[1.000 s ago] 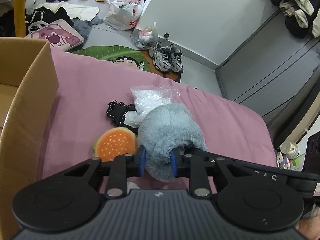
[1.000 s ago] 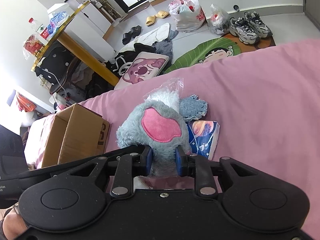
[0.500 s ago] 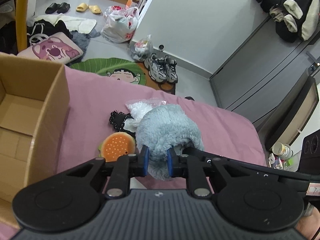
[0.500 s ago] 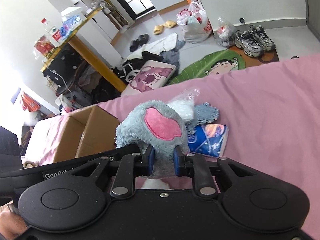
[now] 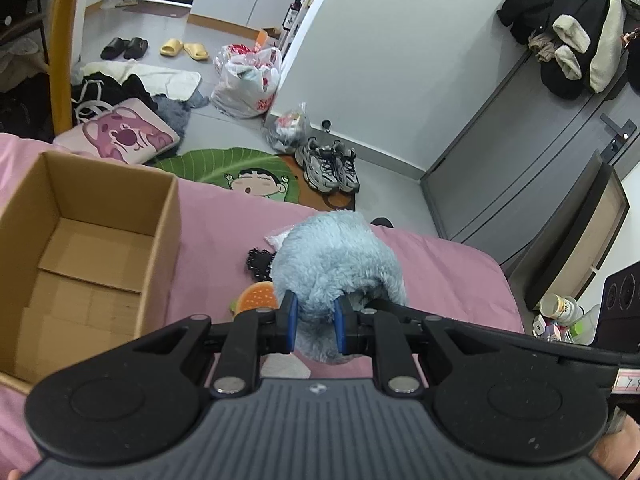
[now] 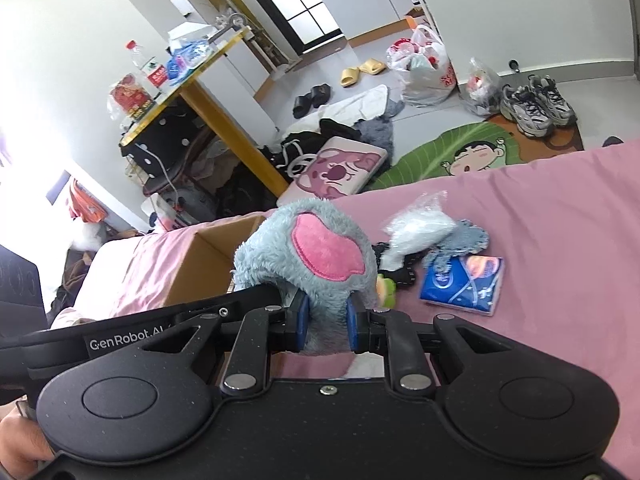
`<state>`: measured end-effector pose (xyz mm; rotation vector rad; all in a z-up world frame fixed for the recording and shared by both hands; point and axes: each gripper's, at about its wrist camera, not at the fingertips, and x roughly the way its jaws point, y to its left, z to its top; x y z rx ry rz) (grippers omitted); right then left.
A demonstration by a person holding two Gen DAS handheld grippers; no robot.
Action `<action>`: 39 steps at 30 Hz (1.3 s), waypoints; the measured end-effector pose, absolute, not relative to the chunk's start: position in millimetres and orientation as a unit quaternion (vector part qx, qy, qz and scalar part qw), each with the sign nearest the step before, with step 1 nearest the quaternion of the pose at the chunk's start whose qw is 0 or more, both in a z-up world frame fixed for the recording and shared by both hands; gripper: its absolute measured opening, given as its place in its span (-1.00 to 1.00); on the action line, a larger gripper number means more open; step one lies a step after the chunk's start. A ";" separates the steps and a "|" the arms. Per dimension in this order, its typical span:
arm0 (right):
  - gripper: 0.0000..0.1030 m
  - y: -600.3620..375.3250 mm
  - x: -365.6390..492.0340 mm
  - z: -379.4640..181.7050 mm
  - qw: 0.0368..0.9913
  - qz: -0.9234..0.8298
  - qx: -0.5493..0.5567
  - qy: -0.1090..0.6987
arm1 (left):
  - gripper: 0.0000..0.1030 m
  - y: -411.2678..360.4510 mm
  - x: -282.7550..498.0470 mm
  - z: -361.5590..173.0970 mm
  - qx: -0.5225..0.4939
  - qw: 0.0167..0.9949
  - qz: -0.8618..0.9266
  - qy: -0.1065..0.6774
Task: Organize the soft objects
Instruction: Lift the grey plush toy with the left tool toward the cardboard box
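Clamping one grey plush (image 5: 336, 264), both tools hang over a pink bed (image 6: 560, 216) in a cluttered room

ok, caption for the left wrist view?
Both grippers clamp a blue plush toy above the pink bed, beside an open cardboard box.

One plush toy (image 5: 336, 264); one cardboard box (image 5: 160, 240); one tissue pack (image 6: 464, 284).

Below my jaws the pink bed (image 5: 440, 264) carries an open cardboard box (image 5: 160, 248), a burger-shaped toy (image 5: 256, 298), a black dotted cloth (image 5: 258, 262), a clear plastic bag (image 6: 420, 224), a blue knitted cloth (image 6: 474, 236) and a blue packet (image 6: 462, 284).
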<state>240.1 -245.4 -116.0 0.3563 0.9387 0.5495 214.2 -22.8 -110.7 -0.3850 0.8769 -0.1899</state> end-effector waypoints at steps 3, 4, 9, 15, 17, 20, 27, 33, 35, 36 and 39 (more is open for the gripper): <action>-0.63 -235.5 235.9 -111.2 0.840 0.269 0.164 0.442 | -0.66 -13.8 208.1 -106.0 -0.188 0.885 -0.083 0.417; -0.63 -231.9 234.2 -109.7 0.840 0.271 0.163 0.441 | -0.66 -11.7 206.0 -104.7 -0.189 0.885 -0.082 0.417; -0.63 -215.9 229.7 -99.6 0.841 0.285 0.156 0.432 | -0.66 2.8 197.8 -93.0 -0.194 0.890 -0.070 0.406; -0.63 -193.2 229.9 -91.2 0.839 0.299 0.161 0.425 | -0.66 22.2 192.5 -81.0 -0.196 0.896 -0.052 0.394; -0.63 -186.6 229.6 -90.2 0.838 0.304 0.162 0.423 | -0.66 29.5 191.1 -78.7 -0.199 0.897 -0.046 0.392; -0.63 -178.0 229.2 -89.1 0.836 0.312 0.162 0.421 | -0.66 41.3 189.1 -76.4 -0.203 0.898 -0.040 0.389; -0.63 -159.9 232.4 -91.1 0.830 0.323 0.163 0.424 | -0.66 63.5 189.2 -79.9 -0.214 0.897 -0.026 0.387; -0.62 -146.5 238.6 -97.0 0.827 0.325 0.164 0.429 | -0.66 79.1 196.7 -88.4 -0.229 0.892 -0.014 0.389; -0.62 -142.3 242.0 -99.4 0.826 0.324 0.165 0.430 | -0.66 83.7 200.3 -92.0 -0.234 0.891 -0.010 0.389; -0.62 -140.8 243.9 -100.5 0.826 0.324 0.165 0.430 | -0.66 85.5 202.7 -93.4 -0.236 0.890 -0.008 0.389; -0.55 -133.4 250.9 -103.9 0.825 0.324 0.167 0.431 | -0.66 89.5 210.5 -98.2 -0.239 0.889 -0.001 0.390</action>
